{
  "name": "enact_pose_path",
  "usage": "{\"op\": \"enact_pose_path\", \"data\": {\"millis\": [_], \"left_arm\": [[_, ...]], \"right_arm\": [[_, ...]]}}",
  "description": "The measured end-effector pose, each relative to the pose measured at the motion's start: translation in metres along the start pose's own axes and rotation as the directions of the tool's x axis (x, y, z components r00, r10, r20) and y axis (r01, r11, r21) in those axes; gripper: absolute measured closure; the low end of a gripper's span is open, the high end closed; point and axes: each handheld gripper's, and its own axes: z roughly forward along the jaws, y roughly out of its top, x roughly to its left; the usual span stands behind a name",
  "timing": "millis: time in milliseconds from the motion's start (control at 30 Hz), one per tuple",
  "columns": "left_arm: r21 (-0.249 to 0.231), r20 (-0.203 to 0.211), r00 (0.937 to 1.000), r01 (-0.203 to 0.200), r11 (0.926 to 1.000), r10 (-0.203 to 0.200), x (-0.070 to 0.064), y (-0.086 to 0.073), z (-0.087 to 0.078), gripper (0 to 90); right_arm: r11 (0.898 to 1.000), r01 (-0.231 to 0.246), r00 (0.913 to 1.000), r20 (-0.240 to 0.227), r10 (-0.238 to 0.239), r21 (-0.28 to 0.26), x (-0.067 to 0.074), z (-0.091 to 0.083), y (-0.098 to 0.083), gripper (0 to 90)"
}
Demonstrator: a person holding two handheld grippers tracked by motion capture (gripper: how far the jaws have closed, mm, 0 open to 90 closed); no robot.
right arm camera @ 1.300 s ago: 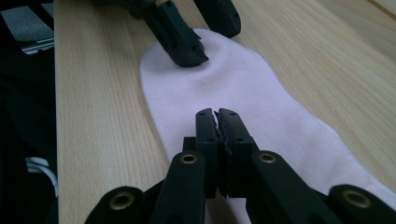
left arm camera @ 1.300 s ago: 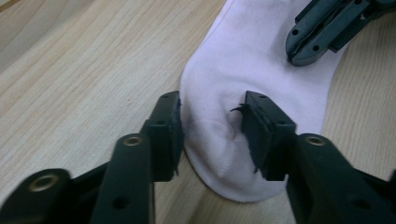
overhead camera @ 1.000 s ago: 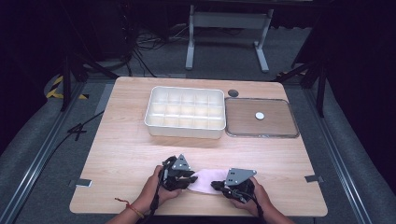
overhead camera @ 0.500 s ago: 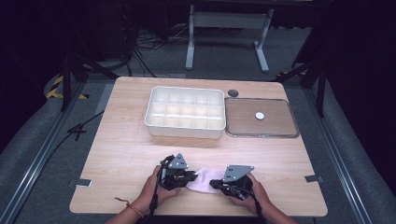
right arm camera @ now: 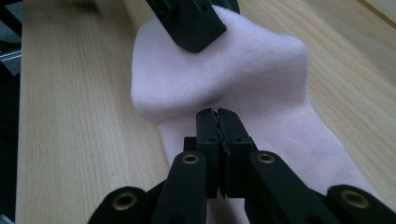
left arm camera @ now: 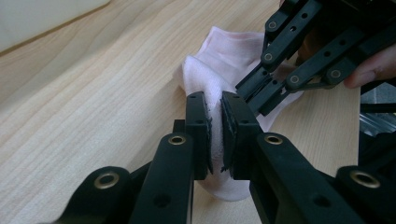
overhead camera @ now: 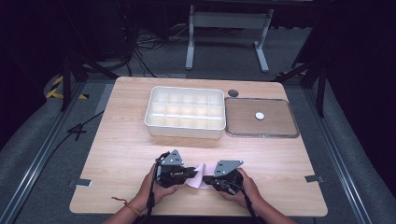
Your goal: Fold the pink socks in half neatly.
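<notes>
A: Item one, pale pink sock (overhead camera: 201, 175). Location?

B: Lower middle of the high view, lying on the bench (overhead camera: 121, 154) near its front edge, between the two hands. In the left gripper view the sock (left arm camera: 224, 60) runs from the centre toward the upper right of the frame; in the right gripper view the sock (right arm camera: 219, 65) covers the middle and lower right.

A: Item two, left hand-held gripper (overhead camera: 189, 173). Condition?

B: Its jaws have just been closing and now pinch a fold of the sock; the left hand-held gripper (left arm camera: 215, 133) shows pink cloth squeezed between the pads, with only that fold's thickness between them.

A: Item three, right hand-held gripper (overhead camera: 210, 179).

B: Jaws pressed almost together on the sock's cloth, seen at lower centre of its own view (right arm camera: 217, 135). It also appears at the upper right of the left gripper view (left arm camera: 254, 88), touching the sock.

A: Other stock on the bench?

B: White divided tray (overhead camera: 185, 112), upper middle of the high view. Just to its right, a clear lid (overhead camera: 261, 117) lying flat, with a small white disc (overhead camera: 259, 115) at its centre. A small dark round piece (overhead camera: 233, 93) sits above the gap between them.
</notes>
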Motion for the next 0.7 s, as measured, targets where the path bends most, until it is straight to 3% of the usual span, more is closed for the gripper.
{"op": "enact_pose_path", "data": {"millis": [200, 233, 400, 500, 567, 700], "left_arm": [[-0.001, -0.014, 0.9999, 0.000, 1.0000, 0.000, 0.003, 0.000, -0.003, 81.7], [0.000, -0.012, 0.9999, 0.002, 1.0000, -0.002, 0.003, 0.000, -0.003, 81.8], [0.003, -0.021, 0.9998, -0.001, 1.0000, 0.001, 0.004, -0.001, -0.006, 81.8], [0.003, -0.021, 0.9998, 0.000, 1.0000, 0.000, 0.005, 0.000, -0.007, 81.7], [0.008, -0.023, 0.9997, -0.004, 1.0000, 0.004, 0.004, 0.001, -0.006, 81.7], [0.015, -0.023, 0.9994, -0.025, 0.9996, 0.025, 0.001, 0.004, -0.003, 81.4]], "right_arm": [[1.000, 0.001, 1.0000, 0.001, -0.001, 0.008, -0.001, 0.005, 0.006, 87.7], [1.000, 0.001, 1.0000, 0.000, -0.001, 0.000, -0.001, 0.004, 0.006, 81.9], [0.999, 0.001, 0.9994, 0.033, 0.000, -0.041, -0.006, -0.014, 0.005, 85.5], [0.999, -0.016, 0.9983, 0.056, 0.018, -0.038, -0.013, -0.025, 0.000, 87.3], [0.998, -0.032, 0.9979, 0.055, 0.034, -0.046, -0.015, -0.027, -0.002, 88.2], [1.000, -0.004, 0.9990, 0.044, 0.005, -0.028, -0.013, -0.019, 0.000, 88.4]]}}
